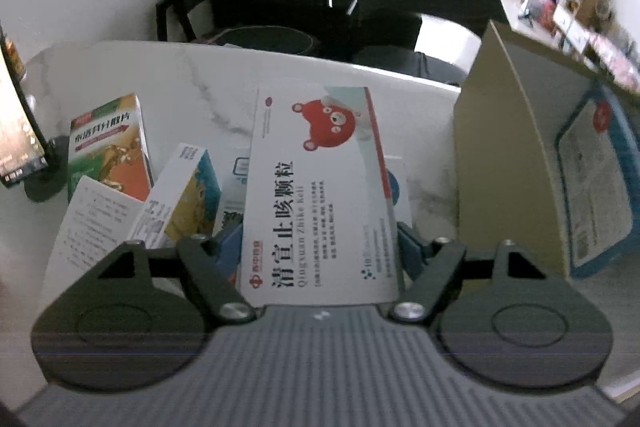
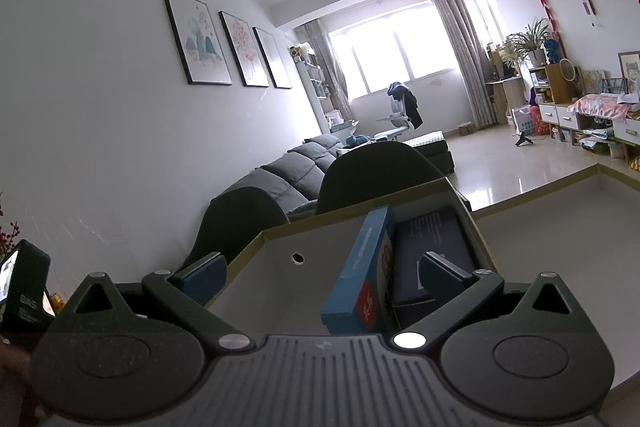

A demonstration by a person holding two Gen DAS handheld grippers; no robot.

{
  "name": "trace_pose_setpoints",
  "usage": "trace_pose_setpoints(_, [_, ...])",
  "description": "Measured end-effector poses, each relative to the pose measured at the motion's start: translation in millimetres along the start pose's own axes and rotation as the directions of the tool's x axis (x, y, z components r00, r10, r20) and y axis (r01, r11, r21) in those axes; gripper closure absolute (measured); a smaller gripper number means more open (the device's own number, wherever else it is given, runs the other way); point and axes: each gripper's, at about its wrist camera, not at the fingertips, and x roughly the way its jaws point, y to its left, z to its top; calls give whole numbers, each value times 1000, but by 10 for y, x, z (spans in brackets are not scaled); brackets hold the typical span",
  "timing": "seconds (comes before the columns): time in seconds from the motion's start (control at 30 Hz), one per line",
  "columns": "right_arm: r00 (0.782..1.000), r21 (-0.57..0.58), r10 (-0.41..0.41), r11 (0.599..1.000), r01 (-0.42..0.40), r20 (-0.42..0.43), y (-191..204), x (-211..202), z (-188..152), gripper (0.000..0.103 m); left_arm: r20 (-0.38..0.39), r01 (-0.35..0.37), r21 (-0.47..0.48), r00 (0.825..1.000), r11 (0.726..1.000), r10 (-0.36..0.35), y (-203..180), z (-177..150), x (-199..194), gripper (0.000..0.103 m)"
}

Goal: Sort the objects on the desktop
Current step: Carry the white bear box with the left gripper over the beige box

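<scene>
Left tool (image 1: 320,239): fingers either side of the white bear-print medicine box (image 1: 320,187), lower centre of the left wrist frame; whether the pads press on it I cannot tell. No earlier view to compare.
Right tool (image 2: 322,275): fingers wide apart, nothing between the pads, over the box's interior at lower centre of the right wrist frame.

Items, largest first:
1. Cardboard box (image 1: 500,155), right of frame, on the desk (image 1: 168,75); blue packets already inside. Risk: a carried packet clips the wall on entry.
2. Bear-print box, lying atop the pile. Risk: a shallow end grip lets it pivot or slip.
3. Green-orange box (image 1: 110,143), left. Risk: knocked over.
4. Blue-yellow box (image 1: 188,195), leaning. Risk: slides when its neighbour lifts.
5. Leaflet (image 1: 92,227). Risk: dragged off.
</scene>
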Motion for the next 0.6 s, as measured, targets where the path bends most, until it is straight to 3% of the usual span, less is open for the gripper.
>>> trace_pose_setpoints(0.23, [1000, 10, -4, 1000, 4, 8, -23, -24, 1, 0, 90, 157, -136, 985, 978, -146, 154, 86, -214, 28])
trace_pose_setpoints(0.47, [1000, 54, -2, 999, 2, 17, -84, -54, 26, 0, 138, 336, -141, 938, 931, -317, -53, 209, -434, 28])
trace_pose_setpoints(0.6, [999, 68, -13, 998, 11, 34, -119, -91, 43, 0, 140, 401, -123, 913, 908, -384, -273, 262, -437, 28])
